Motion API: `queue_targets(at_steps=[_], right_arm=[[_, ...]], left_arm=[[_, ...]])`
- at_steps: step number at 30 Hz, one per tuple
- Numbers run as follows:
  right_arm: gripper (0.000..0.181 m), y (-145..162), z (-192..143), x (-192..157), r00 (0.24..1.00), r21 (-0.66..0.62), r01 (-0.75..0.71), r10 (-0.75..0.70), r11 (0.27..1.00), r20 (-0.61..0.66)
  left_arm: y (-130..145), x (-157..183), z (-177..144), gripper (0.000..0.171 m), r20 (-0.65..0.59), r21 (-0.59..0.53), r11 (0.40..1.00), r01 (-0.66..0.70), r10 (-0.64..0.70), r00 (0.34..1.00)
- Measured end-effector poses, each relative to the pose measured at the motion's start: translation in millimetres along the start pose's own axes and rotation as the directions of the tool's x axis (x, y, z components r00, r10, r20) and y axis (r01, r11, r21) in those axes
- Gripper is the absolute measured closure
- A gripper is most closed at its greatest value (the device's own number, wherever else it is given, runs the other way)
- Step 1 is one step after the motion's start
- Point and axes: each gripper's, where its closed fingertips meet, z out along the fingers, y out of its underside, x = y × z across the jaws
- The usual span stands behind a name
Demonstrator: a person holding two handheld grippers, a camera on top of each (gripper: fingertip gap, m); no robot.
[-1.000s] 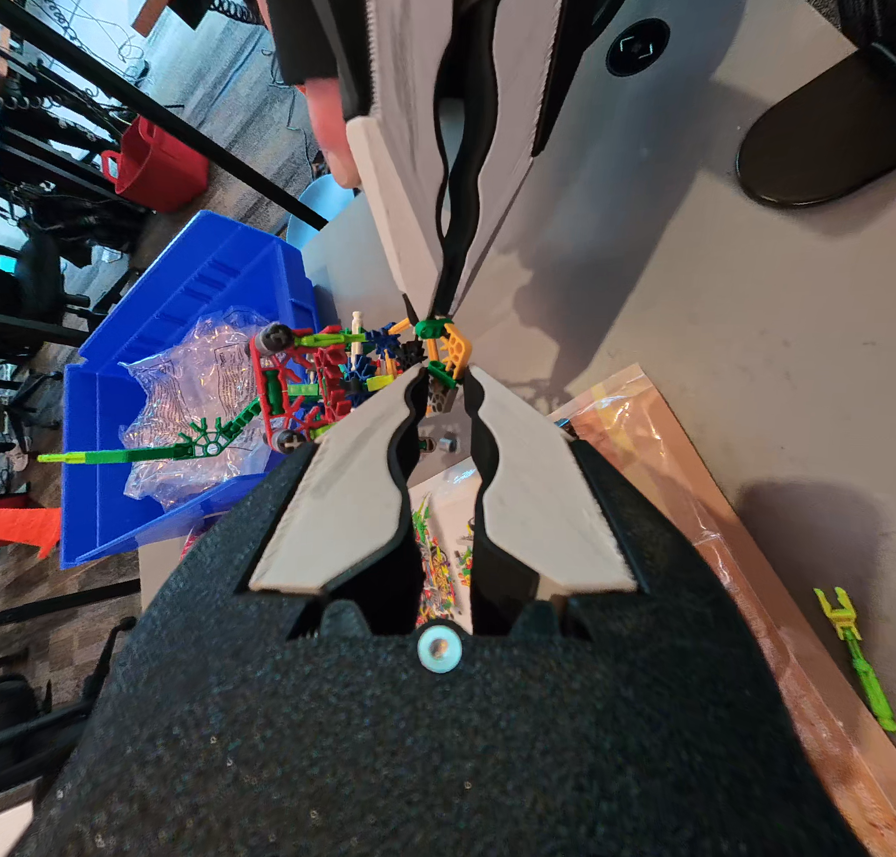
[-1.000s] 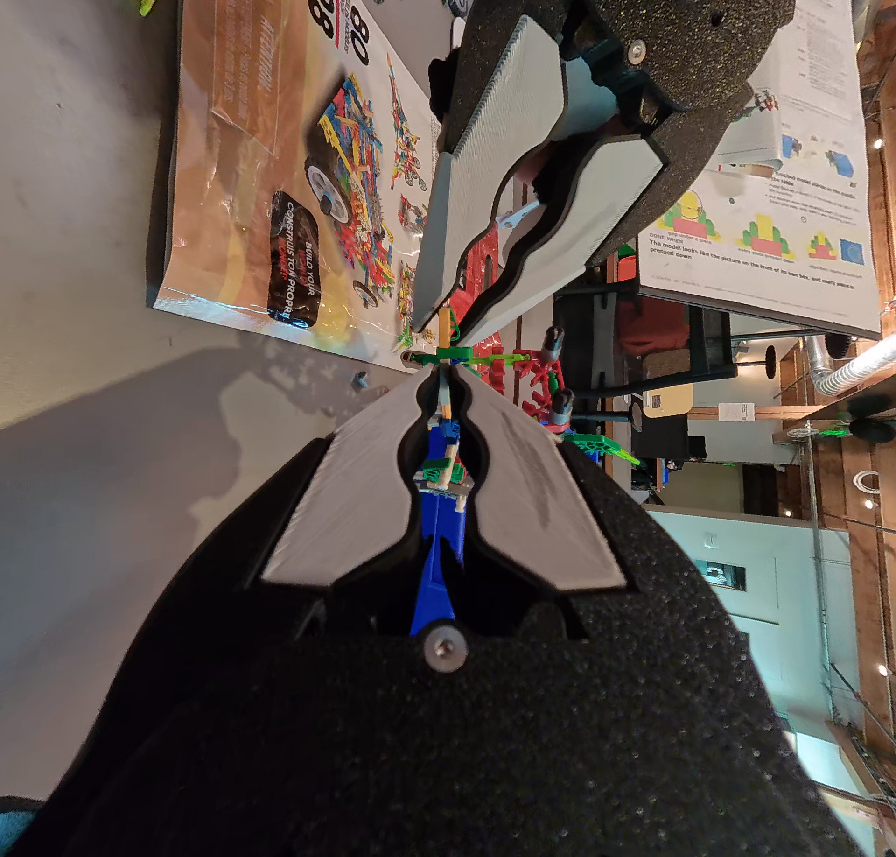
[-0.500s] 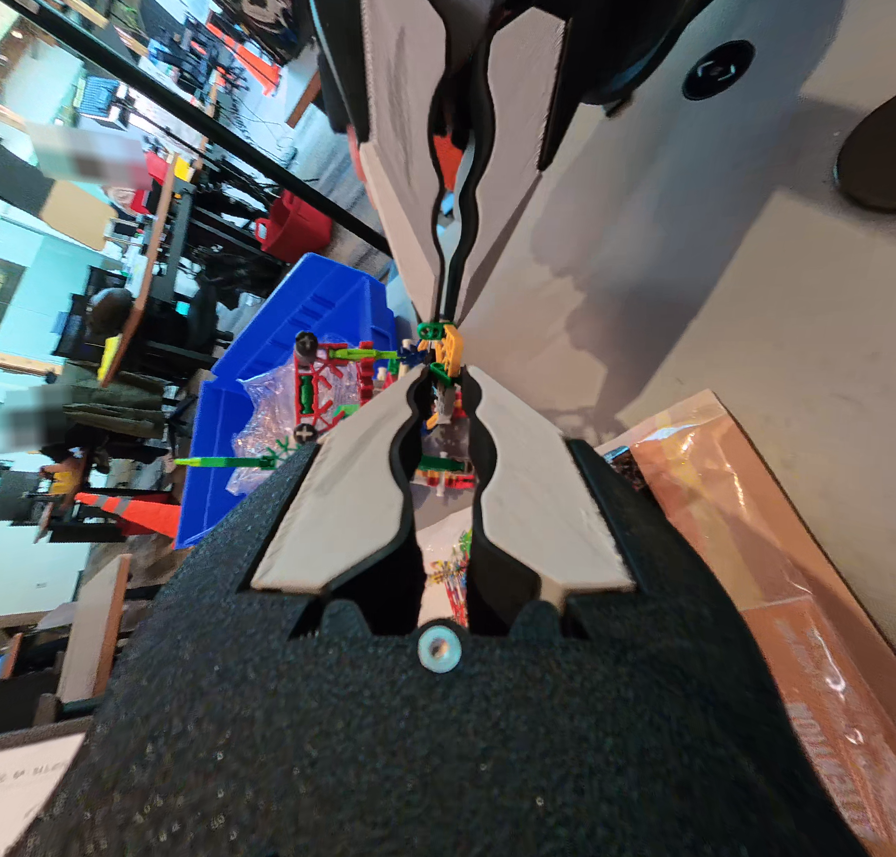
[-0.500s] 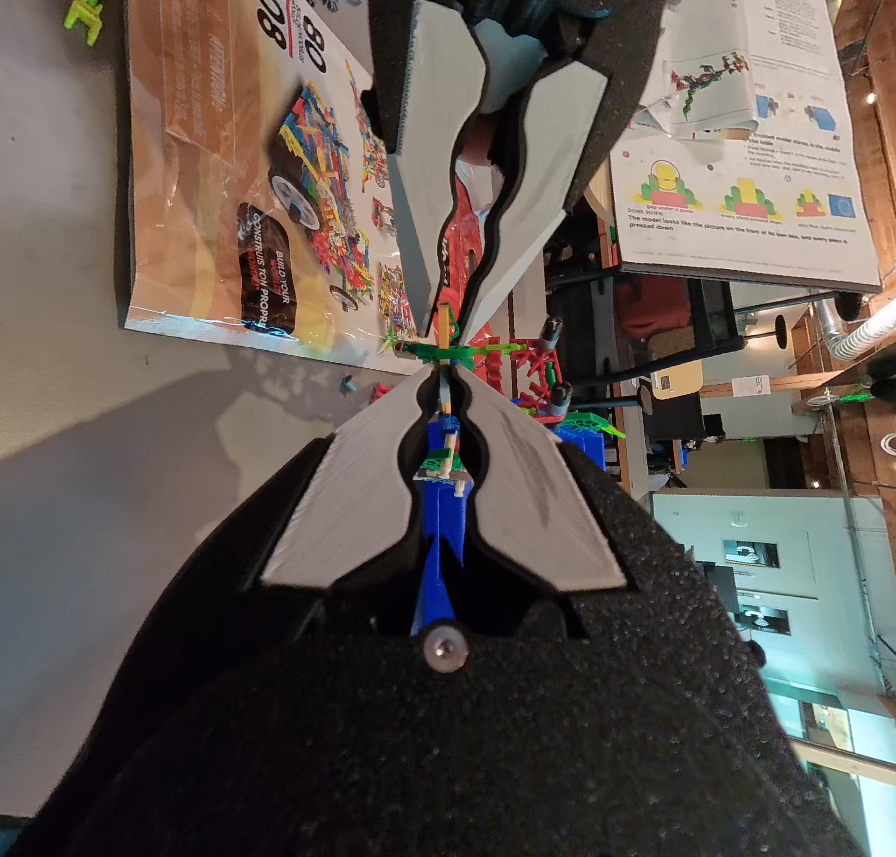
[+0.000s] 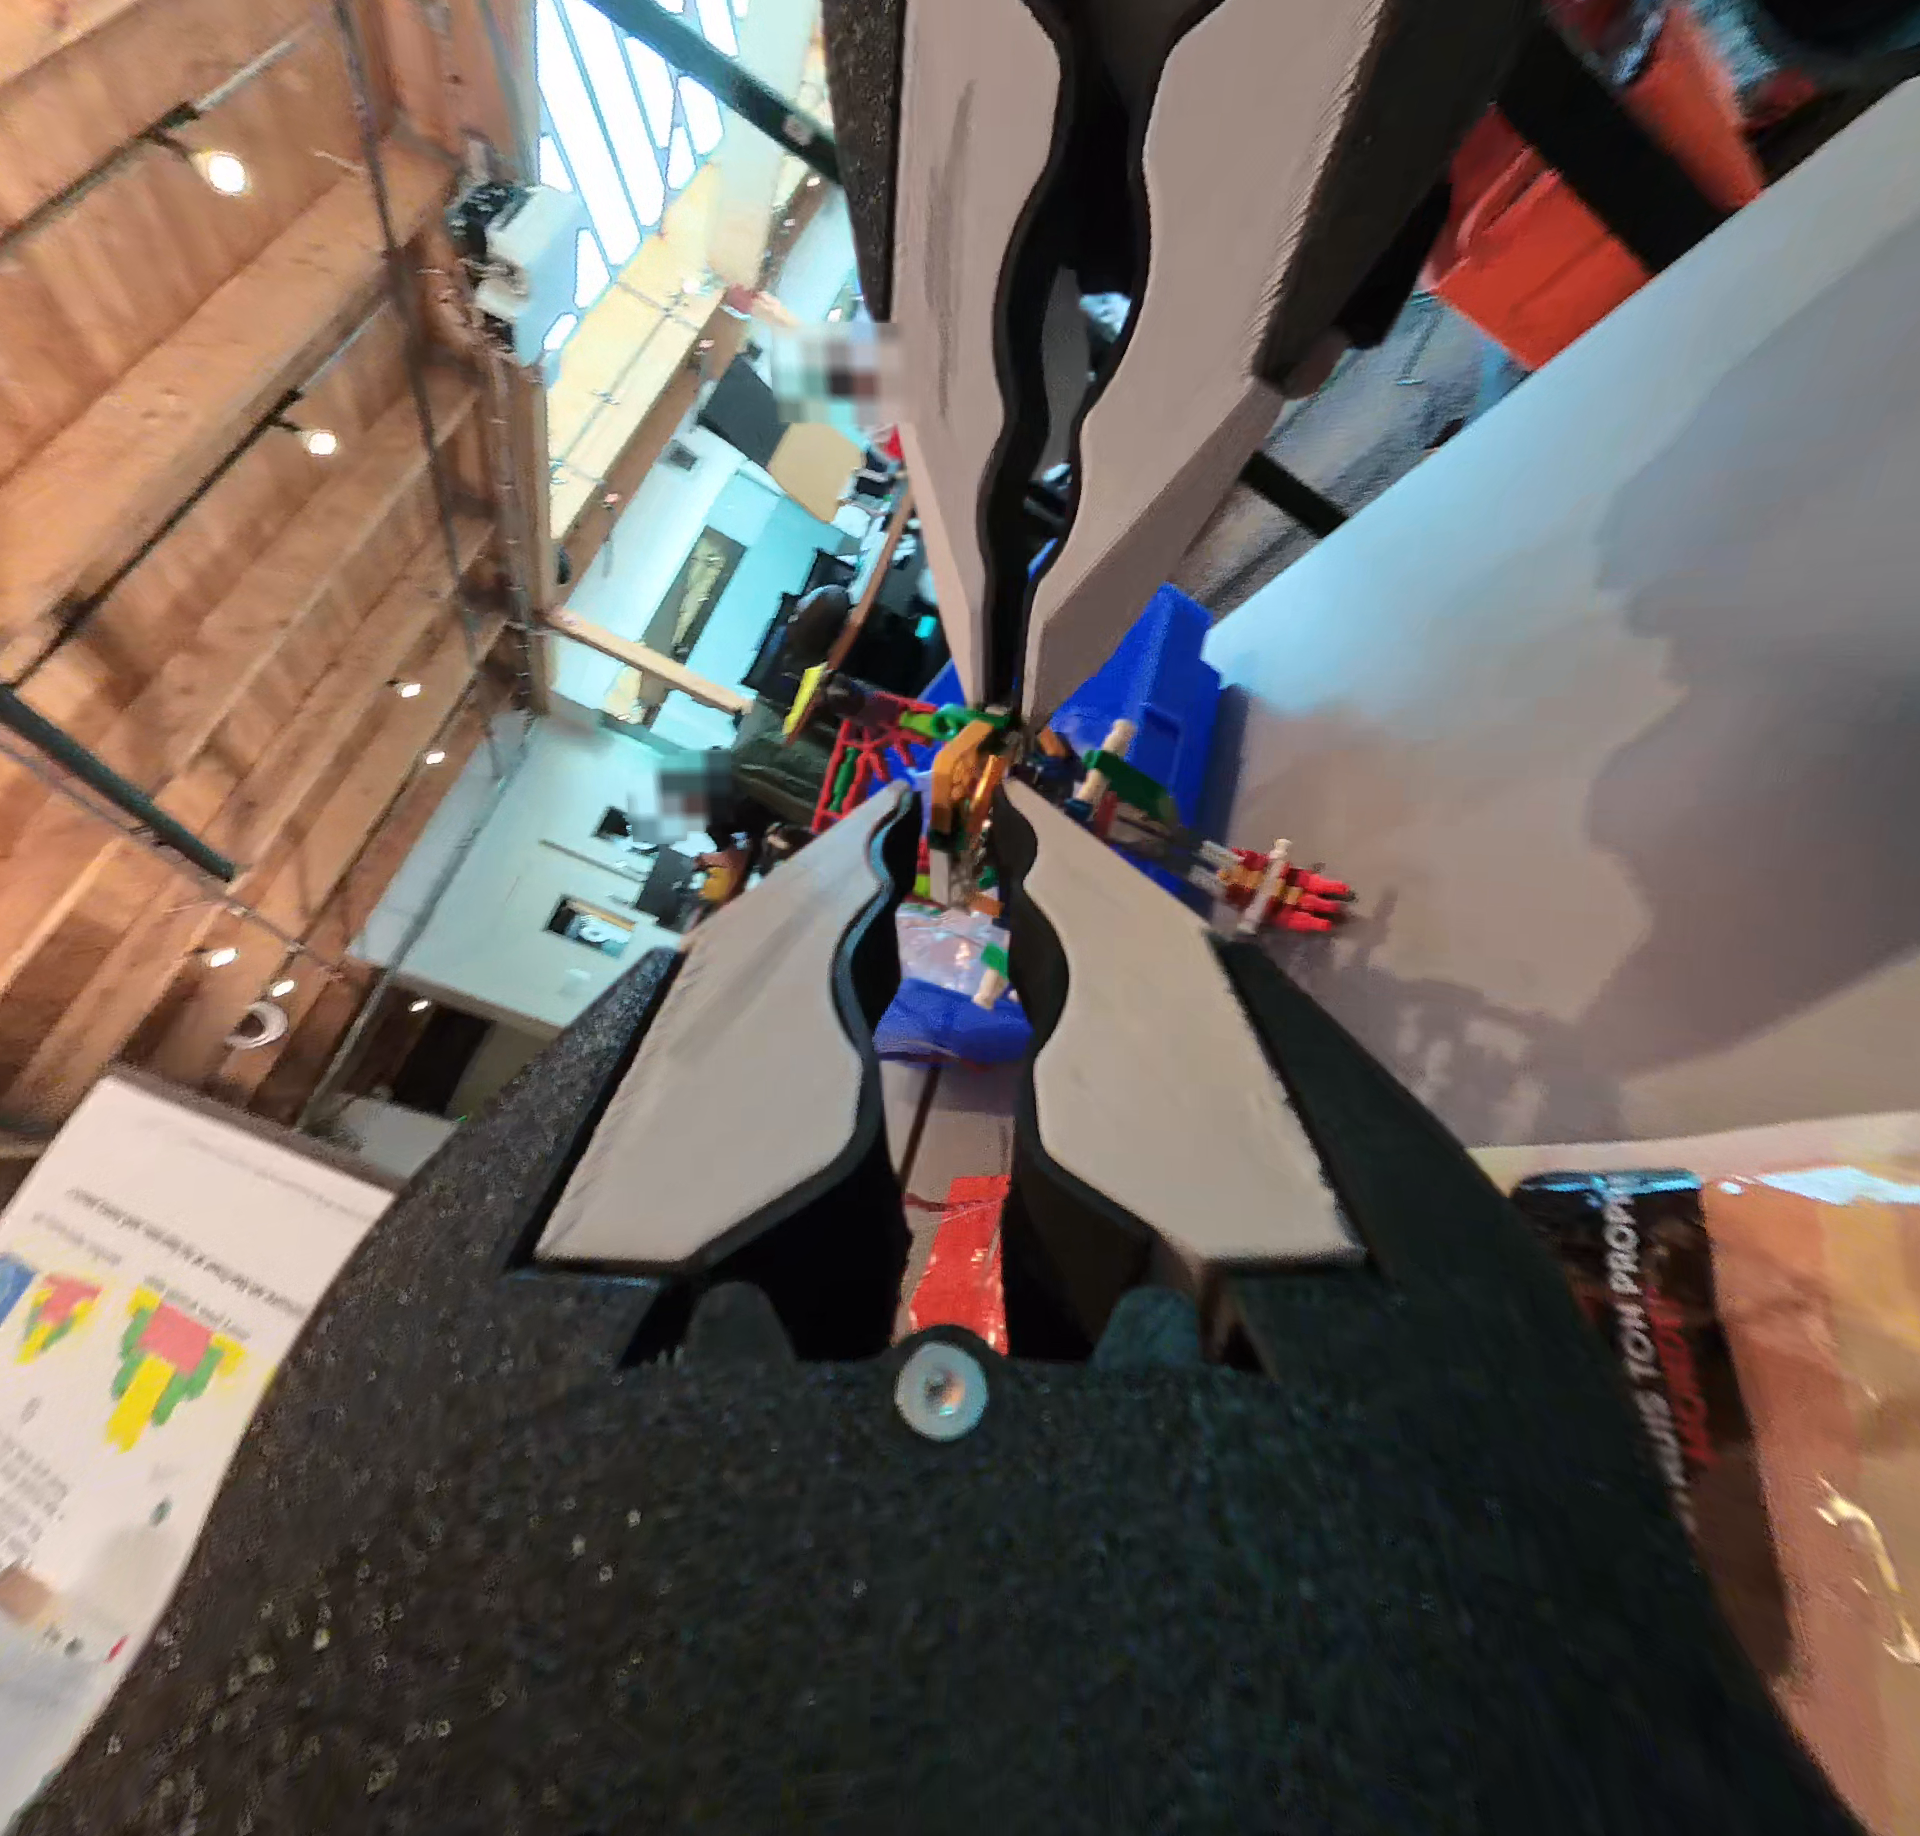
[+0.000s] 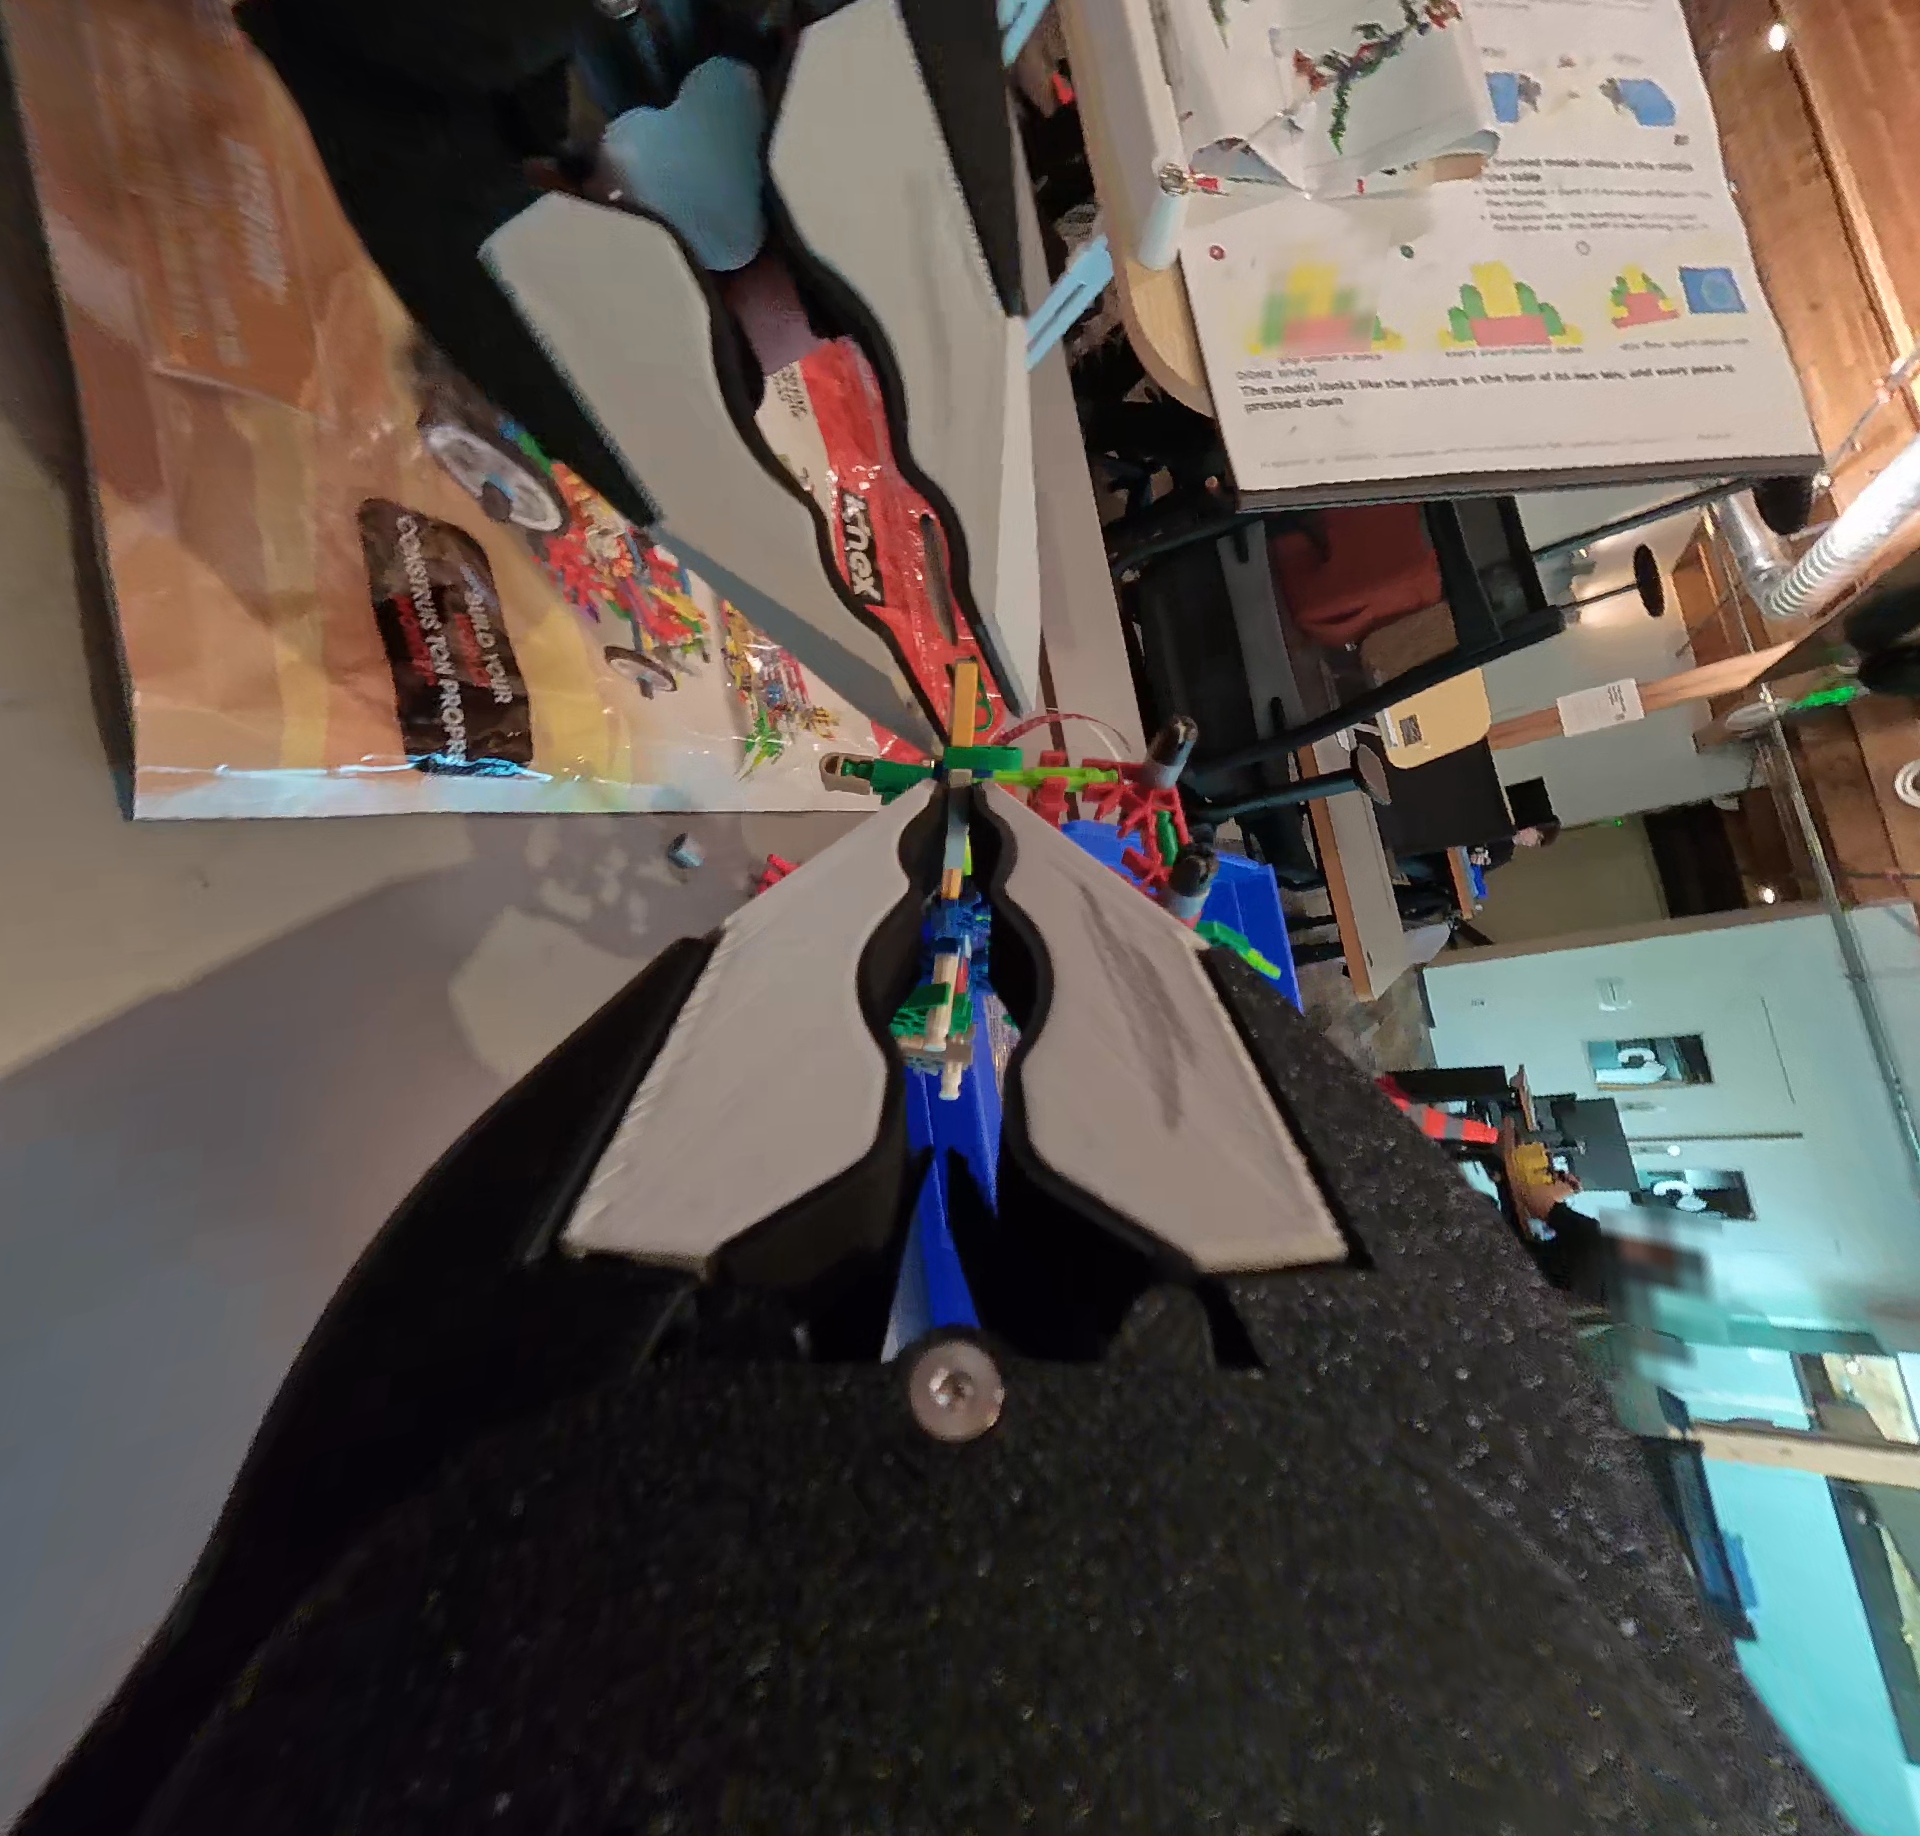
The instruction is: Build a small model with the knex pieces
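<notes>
A toy model of coloured plastic rods and connectors (image 5: 1117,784) hangs in the air between my two grippers. My left gripper (image 5: 958,794) is shut on its orange connector (image 5: 961,760). My right gripper (image 5: 1006,690) comes in from above, tip to tip with the left, and is shut on the same model. In the right wrist view my right gripper (image 6: 958,791) pinches the model at a green cross rod (image 6: 1049,776), and my left gripper (image 6: 971,721) grips a yellow rod (image 6: 966,706) opposite. Red lattice parts (image 6: 1138,804) stick out to the right.
A blue bin (image 5: 1138,659) stands at the edge of the grey table (image 5: 1558,747). A large printed toy box (image 6: 312,436) lies flat on the table. An instruction sheet on a stand (image 6: 1455,228) is nearby. A small grey piece (image 6: 681,851) lies loose on the table. Only a small space, under 4 cm, lies between the two pairs of fingers. The small grey piece (image 6: 681,851) is about equally far from each gripper, around 15 cm.
Both grippers, still shut on the model, have swung and tilted together. The views now point more toward the room and ceiling, and the model has turned with them.
</notes>
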Motion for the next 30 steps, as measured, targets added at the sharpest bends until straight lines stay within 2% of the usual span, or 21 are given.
queue_targets(at_steps=[6, 12, 17, 20, 21, 22, 24, 25, 27, 28, 30], right_arm=[[0.180, -4, 7, 18, 0.994, -0.021, -0.061, 0.059, 0.998, -0.087], [0.180, -6, 14, 28, 0.986, -0.046, -0.108, 0.101, 0.993, -0.134], [0.179, -8, 15, 20, 0.991, -0.076, 0.000, -0.010, 0.997, -0.135], [0.179, -10, 15, 10, 0.986, -0.084, 0.087, -0.098, 0.993, -0.133], [0.179, -10, 14, 8, 0.983, -0.084, 0.106, -0.117, 0.991, -0.139], [0.179, -11, 14, 7, 0.979, -0.082, 0.129, -0.140, 0.988, -0.147], [0.179, -14, 14, 3, 0.972, -0.079, 0.167, -0.177, 0.983, -0.154], [0.179, -16, 14, 2, 0.966, -0.081, 0.188, -0.199, 0.979, -0.166], [0.179, -17, 15, 1, 0.950, -0.100, 0.240, -0.255, 0.966, -0.180], [0.179, -18, 15, -1, 0.944, -0.096, 0.259, -0.273, 0.961, -0.185], [0.179, -19, 15, -4, 0.941, -0.089, 0.275, -0.287, 0.957, -0.180]], left_arm=[[5, -20, 4, 0.160, 0.127, -0.018, 0.999, 0.033, -0.031, 0.991], [12, -36, 4, 0.161, 0.180, -0.009, 0.995, 0.100, -0.097, 0.979], [17, -28, -1, 0.159, 0.095, -0.018, 0.987, 0.157, -0.154, 0.983], [30, -24, -12, 0.150, 0.003, -0.072, 0.942, 0.328, -0.328, 0.945], [33, -23, -17, 0.151, -0.042, -0.087, 0.895, 0.438, -0.442, 0.896], [36, -19, -21, 0.151, -0.104, -0.128, 0.809, 0.573, -0.586, 0.804], [31, -8, -28, 0.147, -0.237, -0.211, 0.554, 0.805, -0.828, 0.508], [27, -5, -32, 0.148, -0.280, -0.237, 0.430, 0.871, -0.889, 0.363], [19, -1, -39, 0.150, -0.342, -0.285, 0.208, 0.936, -0.934, 0.104], [18, -2, -41, 0.150, -0.350, -0.286, 0.126, 0.950, -0.937, 0.019], [18, 5, -41, 0.150, -0.356, -0.322, 0.035, 0.946, -0.930, -0.086]])
